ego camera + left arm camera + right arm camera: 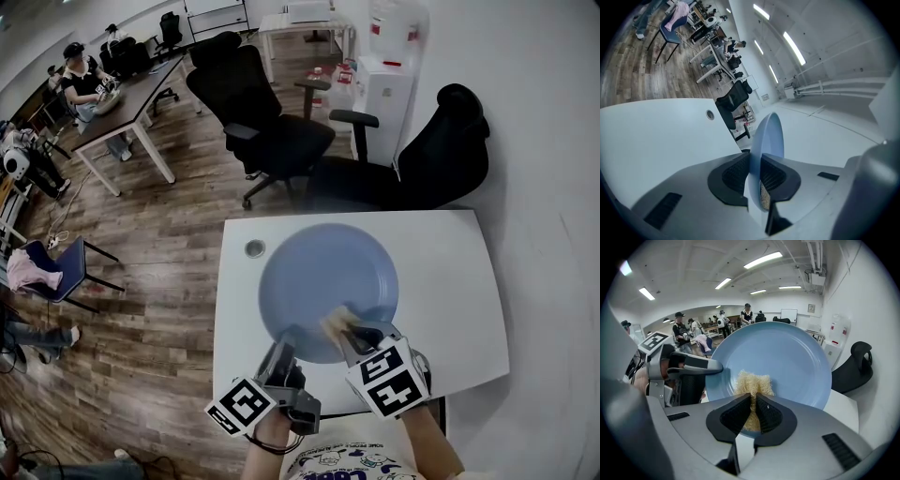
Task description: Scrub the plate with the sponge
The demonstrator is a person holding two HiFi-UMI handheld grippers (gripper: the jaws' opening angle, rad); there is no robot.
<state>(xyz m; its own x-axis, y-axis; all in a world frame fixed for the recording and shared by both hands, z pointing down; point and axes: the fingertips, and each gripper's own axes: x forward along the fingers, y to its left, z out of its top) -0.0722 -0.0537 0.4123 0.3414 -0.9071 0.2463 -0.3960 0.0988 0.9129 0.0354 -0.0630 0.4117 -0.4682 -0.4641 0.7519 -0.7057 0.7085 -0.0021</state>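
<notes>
A round blue plate [328, 281] sits tilted over the white table [450, 272], its near edge raised. My left gripper [286, 342] is shut on the plate's near left rim; in the left gripper view the plate [771, 136] stands edge-on between the pads of this gripper [754, 176]. My right gripper [349, 330] is shut on a pale yellow fibrous sponge [336, 321] that rests against the plate's near inner face. In the right gripper view the sponge [752, 383] sticks out from that gripper [753, 413] onto the plate [787, 357], with the left gripper [689, 364] at the rim.
A round cable grommet [255, 248] is set in the table's far left corner. Two black office chairs [262, 112] [441, 155] stand just behind the table, beside a white cabinet [384, 89]. People sit at a desk [131, 103] far left.
</notes>
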